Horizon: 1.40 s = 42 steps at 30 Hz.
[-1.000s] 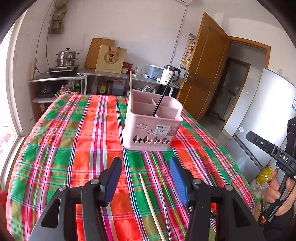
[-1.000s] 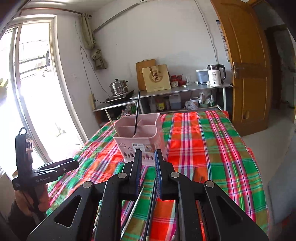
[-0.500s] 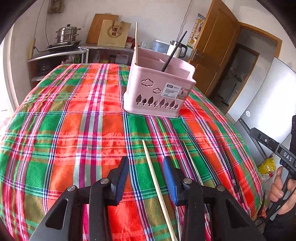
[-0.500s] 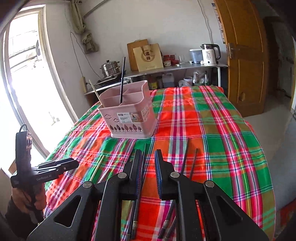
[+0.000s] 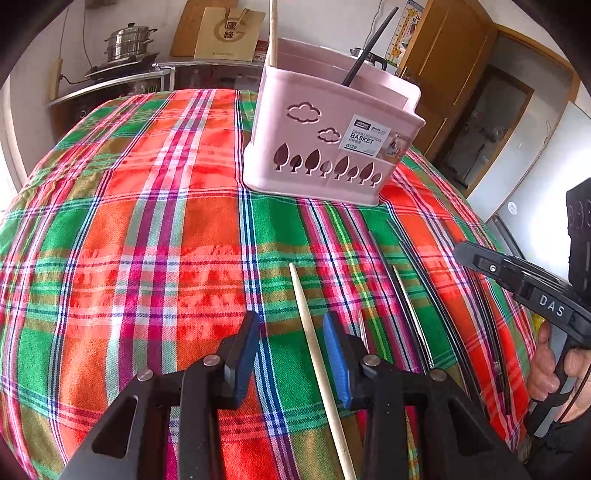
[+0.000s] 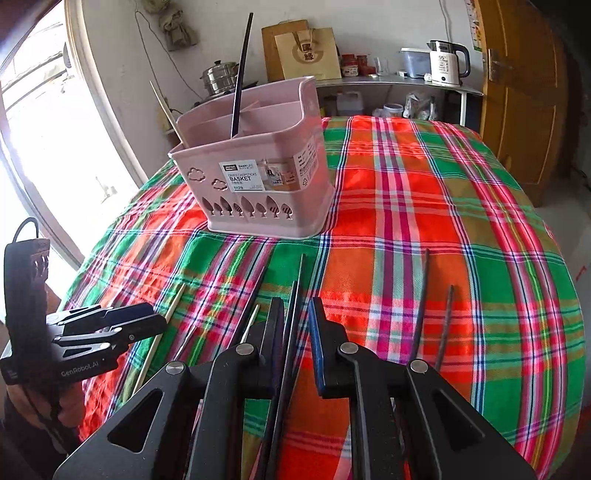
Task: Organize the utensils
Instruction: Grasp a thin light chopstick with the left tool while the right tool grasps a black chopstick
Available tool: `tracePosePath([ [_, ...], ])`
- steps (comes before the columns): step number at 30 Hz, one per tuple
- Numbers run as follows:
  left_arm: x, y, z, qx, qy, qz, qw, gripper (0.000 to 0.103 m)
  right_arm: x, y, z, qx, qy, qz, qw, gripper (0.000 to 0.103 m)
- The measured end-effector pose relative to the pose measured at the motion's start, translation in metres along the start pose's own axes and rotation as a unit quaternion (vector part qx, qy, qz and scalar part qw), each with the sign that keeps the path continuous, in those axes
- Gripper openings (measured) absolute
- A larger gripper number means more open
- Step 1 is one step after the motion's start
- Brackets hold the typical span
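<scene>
A pink chopstick basket [image 5: 328, 147] [image 6: 258, 177] stands on the plaid tablecloth and holds one wooden chopstick [image 5: 273, 33] and one black chopstick [image 6: 240, 74]. My left gripper [image 5: 291, 332] is open, low over the cloth, and a loose wooden chopstick [image 5: 314, 339] lies between its fingers near the right one. My right gripper [image 6: 295, 314] is open a little, and a black chopstick [image 6: 290, 332] lies between its fingers. Several more black and pale chopsticks [image 6: 421, 295] lie on the cloth around both grippers.
The table edge [image 6: 569, 295] drops off at the right. A counter [image 6: 388, 83] with a kettle, pot and paper bag stands behind the table. A wooden door [image 6: 524, 92] is at the right. The left gripper [image 6: 92, 332] shows at the right wrist view's left.
Both grippers have come down toward the cloth and nearer the basket. The left fingers have narrowed around the wooden chopstick. The right fingers have parted a little around a black chopstick.
</scene>
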<state>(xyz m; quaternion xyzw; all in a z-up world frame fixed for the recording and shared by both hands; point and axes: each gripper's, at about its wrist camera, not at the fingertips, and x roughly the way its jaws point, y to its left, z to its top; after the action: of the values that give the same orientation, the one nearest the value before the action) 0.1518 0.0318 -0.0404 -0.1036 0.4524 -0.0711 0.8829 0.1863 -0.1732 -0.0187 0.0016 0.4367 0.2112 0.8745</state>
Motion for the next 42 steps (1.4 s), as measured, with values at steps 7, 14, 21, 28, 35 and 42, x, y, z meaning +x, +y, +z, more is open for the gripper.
tracePosePath([
  [7, 0.002, -0.001, 0.001, 0.009, -0.003, 0.01, 0.9999, 0.032, 0.041, -0.002, 0.016, -0.003, 0.035, -0.003, 0.999, 0.014],
  [14, 0.002, -0.004, 0.002, 0.018, -0.006, 0.015, 0.9997, 0.032, 0.058, -0.005, 0.025, 0.001, 0.047, -0.008, 0.999, 0.012],
  [21, 0.004, -0.005, 0.004, 0.021, -0.004, 0.025, 0.9995, 0.026, 0.049, -0.026, 0.022, 0.024, 0.047, -0.019, 0.998, 0.011],
  [28, 0.01, -0.017, 0.007, 0.06, 0.008, 0.05, 0.9969, 0.026, 0.043, -0.023, 0.016, 0.008, 0.058, -0.036, 0.998, 0.01],
  [35, 0.019, -0.026, 0.017, 0.082, 0.018, 0.068, 0.9941, 0.015, 0.045, -0.021, 0.018, 0.0, 0.063, -0.046, 0.997, 0.007],
  [42, 0.021, -0.017, 0.025, 0.058, 0.024, 0.043, 0.9971, 0.006, 0.041, -0.026, 0.021, 0.014, 0.053, -0.036, 0.998, 0.006],
])
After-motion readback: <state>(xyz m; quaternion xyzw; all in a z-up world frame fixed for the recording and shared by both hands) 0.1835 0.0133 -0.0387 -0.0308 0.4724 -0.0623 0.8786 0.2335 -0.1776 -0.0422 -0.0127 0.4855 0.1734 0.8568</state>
